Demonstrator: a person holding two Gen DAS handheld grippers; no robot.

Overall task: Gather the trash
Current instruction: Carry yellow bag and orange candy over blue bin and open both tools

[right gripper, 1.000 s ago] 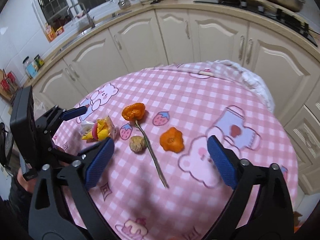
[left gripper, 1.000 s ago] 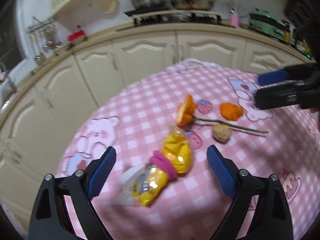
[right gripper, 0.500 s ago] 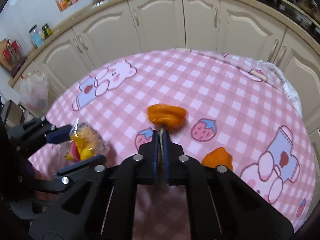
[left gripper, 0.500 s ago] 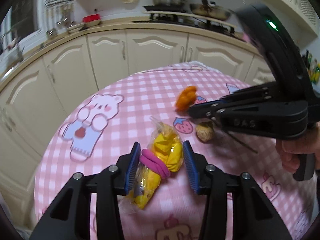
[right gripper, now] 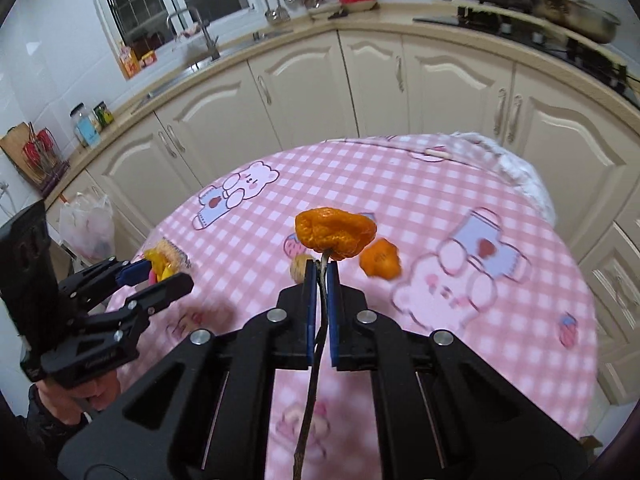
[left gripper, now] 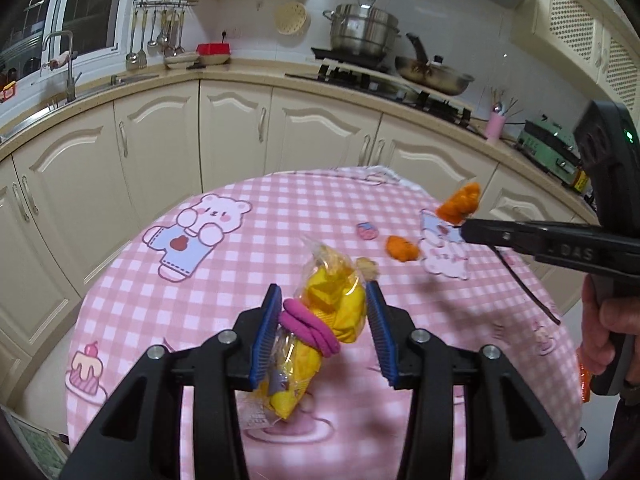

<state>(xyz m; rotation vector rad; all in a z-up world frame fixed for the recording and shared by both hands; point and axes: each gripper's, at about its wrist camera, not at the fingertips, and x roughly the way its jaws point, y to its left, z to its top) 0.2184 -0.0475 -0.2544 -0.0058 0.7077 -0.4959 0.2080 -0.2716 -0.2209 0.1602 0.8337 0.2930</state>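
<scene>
My left gripper (left gripper: 324,300) is shut on a yellow snack bag (left gripper: 328,312) with a pink band, lifted just above the pink checked tablecloth (left gripper: 240,264). My right gripper (right gripper: 320,272) is shut on the thin stem (right gripper: 316,344) of a withered orange flower (right gripper: 334,234), held above the table. In the left wrist view the flower (left gripper: 458,202) sticks out of the right gripper (left gripper: 466,230). An orange peel piece (right gripper: 380,258) and a walnut (right gripper: 299,268) lie on the cloth; the peel also shows in the left wrist view (left gripper: 402,248).
The round table stands in front of cream kitchen cabinets (left gripper: 240,128). A stove with a pot (left gripper: 362,34) and a pan sits on the counter behind. A plastic bag (right gripper: 86,226) hangs or stands by the cabinets left of the table.
Both grippers closed, the left on the snack bag and the right on the flower stem. Both have since lifted their items off the cloth.
</scene>
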